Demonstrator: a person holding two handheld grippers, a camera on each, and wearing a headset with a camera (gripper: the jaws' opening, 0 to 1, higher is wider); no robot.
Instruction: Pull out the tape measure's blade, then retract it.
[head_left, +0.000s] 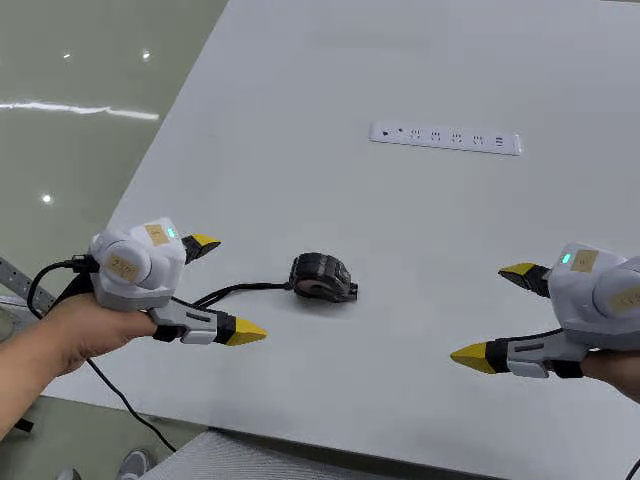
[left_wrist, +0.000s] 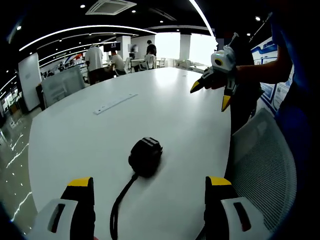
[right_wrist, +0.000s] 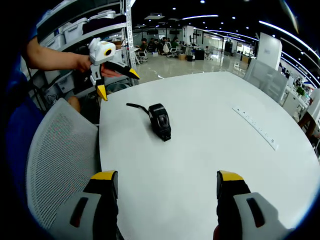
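Black tape measure (head_left: 322, 278), blade not yet drawn, near the worktop's (head_left: 420, 60) front edge; left gripper (head_left: 228, 287) and right gripper (head_left: 492, 312) flanking it, apart from it, jaws spread and empty, seemingly poised to take case and blade.

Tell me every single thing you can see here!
table: 1, white, under everything
tape measure: 1, black, on the table between the two grippers
strap: 1, black, trailing from the tape measure toward the left gripper
power strip: 1, white, flat on the far part of the table
chair: 1, grey mesh, at the near table edge
floor: shiny, greenish, beside the table
people: several, far back in the room
left gripper: 1, white with yellow tips, open, above the table
right gripper: 1, white with yellow tips, open, above the table
left hand: 1, holding the left gripper
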